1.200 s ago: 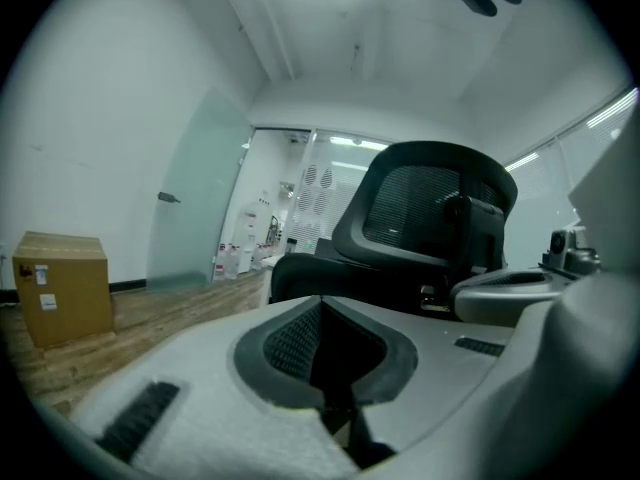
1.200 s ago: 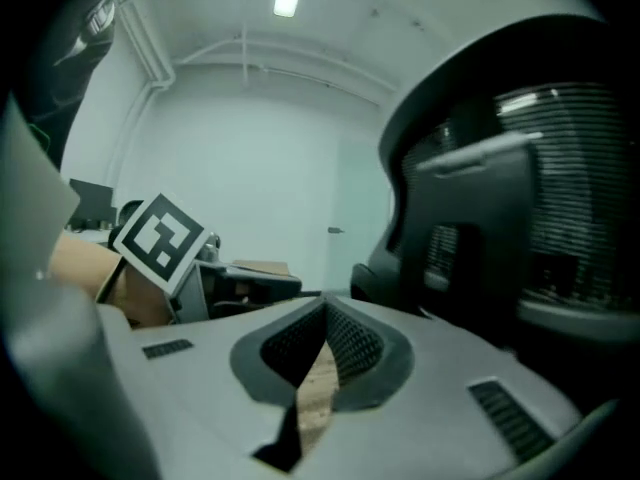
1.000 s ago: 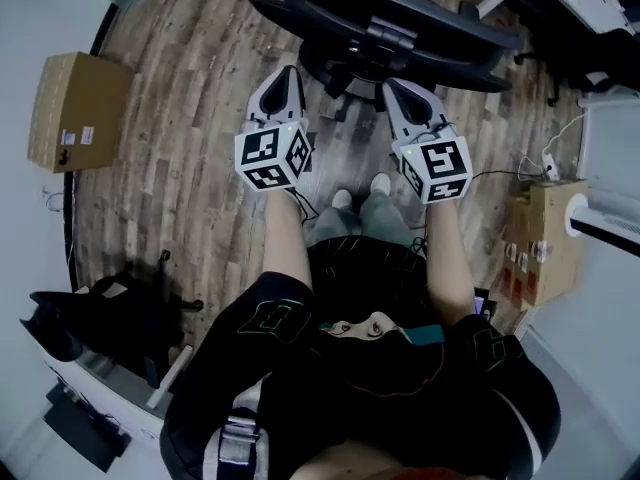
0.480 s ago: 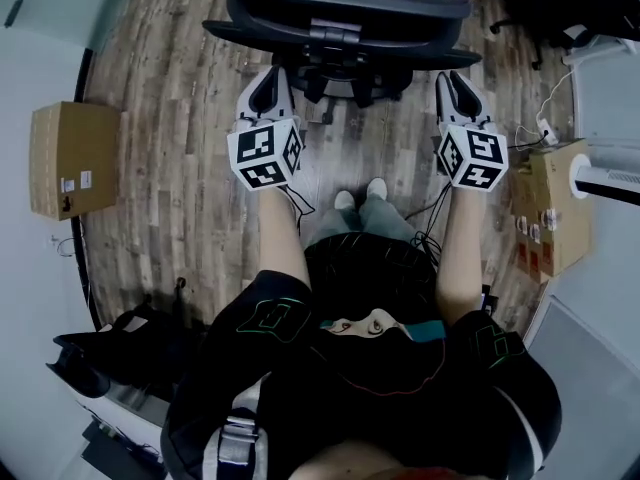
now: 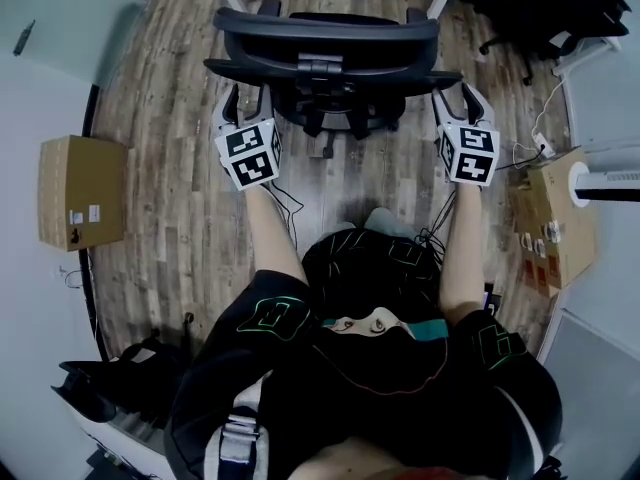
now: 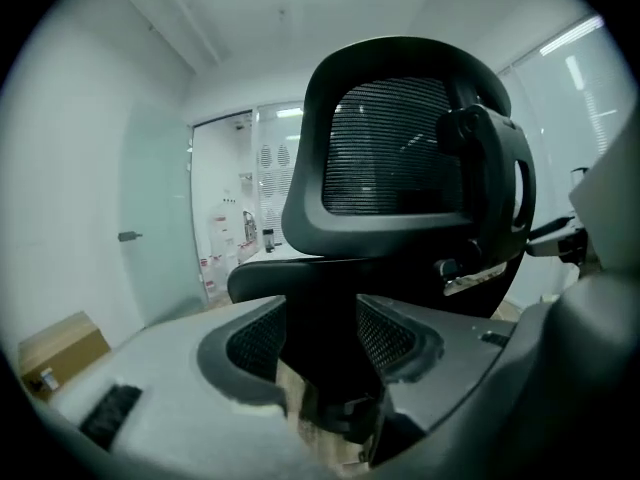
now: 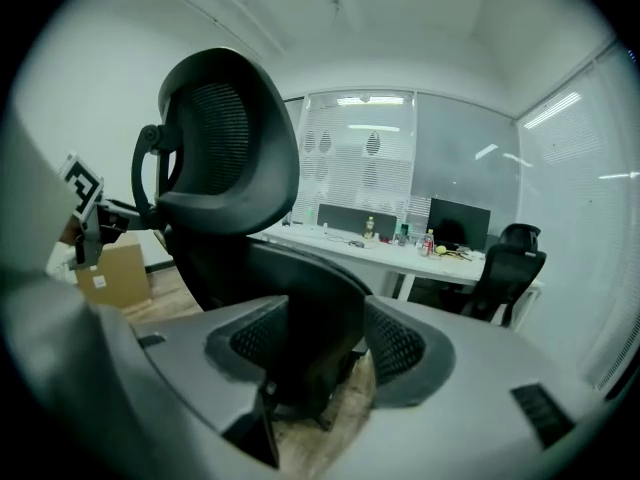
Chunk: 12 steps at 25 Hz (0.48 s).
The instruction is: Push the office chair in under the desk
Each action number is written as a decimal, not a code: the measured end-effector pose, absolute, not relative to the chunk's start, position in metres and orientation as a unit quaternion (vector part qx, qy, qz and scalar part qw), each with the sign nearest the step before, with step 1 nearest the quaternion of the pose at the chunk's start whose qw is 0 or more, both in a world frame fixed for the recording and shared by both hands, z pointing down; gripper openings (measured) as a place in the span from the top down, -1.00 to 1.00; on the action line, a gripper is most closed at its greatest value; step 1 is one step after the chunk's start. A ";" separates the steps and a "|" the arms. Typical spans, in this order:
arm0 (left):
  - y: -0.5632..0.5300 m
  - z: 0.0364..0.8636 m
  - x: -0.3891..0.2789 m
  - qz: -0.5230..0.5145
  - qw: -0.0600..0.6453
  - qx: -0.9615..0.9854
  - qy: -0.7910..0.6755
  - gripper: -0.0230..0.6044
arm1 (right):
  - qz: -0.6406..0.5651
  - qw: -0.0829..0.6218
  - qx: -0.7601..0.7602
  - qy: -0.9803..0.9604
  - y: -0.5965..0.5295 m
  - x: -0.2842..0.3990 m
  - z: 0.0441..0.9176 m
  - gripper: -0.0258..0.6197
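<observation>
both pairs of jaws have just been opened, from fully shut to wide. the two grippers, seen a moment earlier close together behind the office chair (image 5: 330, 68), are now set apart at either side of its backrest (image 5: 325, 30). the right gripper (image 5: 458, 103) has been swung furthest, out to the backrest's right edge. the left gripper (image 5: 245, 103) is placed at the left edge.

this is judged to be the set-up for a two-handed hold on the back frame. the push itself does not appear to have been made yet. the chair is seen on the wooden floor (image 5: 170, 118) with its back towards the person. the desk (image 7: 395, 253) lies beyond it, well apart from the jaws. how far the seat is already under the desk cannot be told.

in the left gripper view, the dark left edge of the chair's back is framed between the spread jaws, with the mesh headrest rising above. in the right gripper view, the curved right edge of the back is likewise caught in the gap, with floor showing below it. in neither view can the pads be seen pressed on the frame, so nothing is taken to be gripped. each gripper is held nearly level and tipped slightly downward.
</observation>
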<state>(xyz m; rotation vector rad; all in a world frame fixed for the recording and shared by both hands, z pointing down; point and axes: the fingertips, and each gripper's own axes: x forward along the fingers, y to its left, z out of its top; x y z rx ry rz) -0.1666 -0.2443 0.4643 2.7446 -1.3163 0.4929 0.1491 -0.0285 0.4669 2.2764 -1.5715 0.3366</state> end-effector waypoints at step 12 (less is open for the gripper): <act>-0.254 0.464 -0.159 0.254 -0.095 0.857 -0.438 0.06 | 0.067 0.267 0.774 -0.571 -0.030 0.150 0.464 -0.02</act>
